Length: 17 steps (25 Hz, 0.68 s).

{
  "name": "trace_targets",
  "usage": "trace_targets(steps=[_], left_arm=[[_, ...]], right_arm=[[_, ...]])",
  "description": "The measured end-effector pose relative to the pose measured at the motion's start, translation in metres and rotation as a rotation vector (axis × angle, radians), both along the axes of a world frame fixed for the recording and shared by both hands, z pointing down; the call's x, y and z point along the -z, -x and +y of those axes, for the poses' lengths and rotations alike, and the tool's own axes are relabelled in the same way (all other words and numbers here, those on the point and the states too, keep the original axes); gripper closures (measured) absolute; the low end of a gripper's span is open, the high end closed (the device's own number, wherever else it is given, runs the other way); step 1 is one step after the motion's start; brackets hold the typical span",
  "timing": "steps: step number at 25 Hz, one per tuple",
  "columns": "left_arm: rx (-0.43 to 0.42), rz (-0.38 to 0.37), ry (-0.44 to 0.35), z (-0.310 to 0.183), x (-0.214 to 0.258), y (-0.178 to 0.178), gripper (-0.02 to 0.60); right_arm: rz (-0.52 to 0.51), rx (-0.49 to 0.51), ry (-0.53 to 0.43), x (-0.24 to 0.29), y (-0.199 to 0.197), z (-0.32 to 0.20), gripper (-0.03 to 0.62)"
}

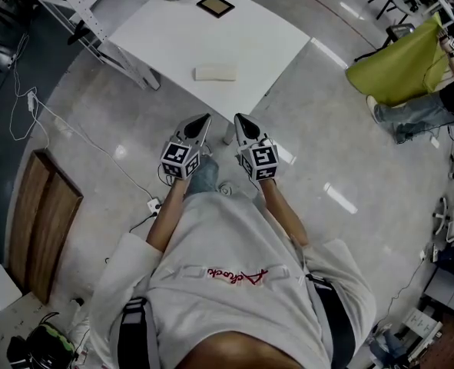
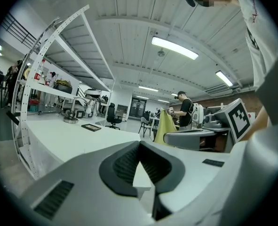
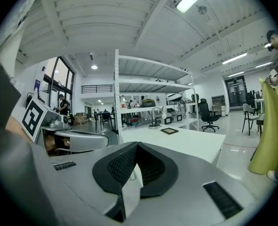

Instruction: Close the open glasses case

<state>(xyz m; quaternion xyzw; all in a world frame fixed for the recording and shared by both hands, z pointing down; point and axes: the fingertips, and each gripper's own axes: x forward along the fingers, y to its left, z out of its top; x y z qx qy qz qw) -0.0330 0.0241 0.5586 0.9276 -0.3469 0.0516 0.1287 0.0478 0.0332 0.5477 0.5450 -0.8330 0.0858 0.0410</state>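
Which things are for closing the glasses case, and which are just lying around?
For the job: pale case on the white table; left gripper; right gripper, both shut and empty.
Just lying about: dark square frame; wooden board; floor cables; yellow-green cloth.

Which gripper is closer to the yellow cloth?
Right. The right gripper is left of the cloth, far from it; the left gripper is even further left.

Distant glasses case [image 1: 215, 72] too small to tell open or shut, bystander [image 1: 419, 114] cut by right edge
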Motion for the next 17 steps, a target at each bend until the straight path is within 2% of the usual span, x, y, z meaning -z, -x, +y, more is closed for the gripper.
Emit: trace_targets(steps=[17], left_arm=[[-0.01, 0.009, -0.008, 0.015, 0.002, 0.003, 0.557]], right_arm=[[0.032, 0.031, -0.022, 0.006, 0.02, 0.011, 0.599]])
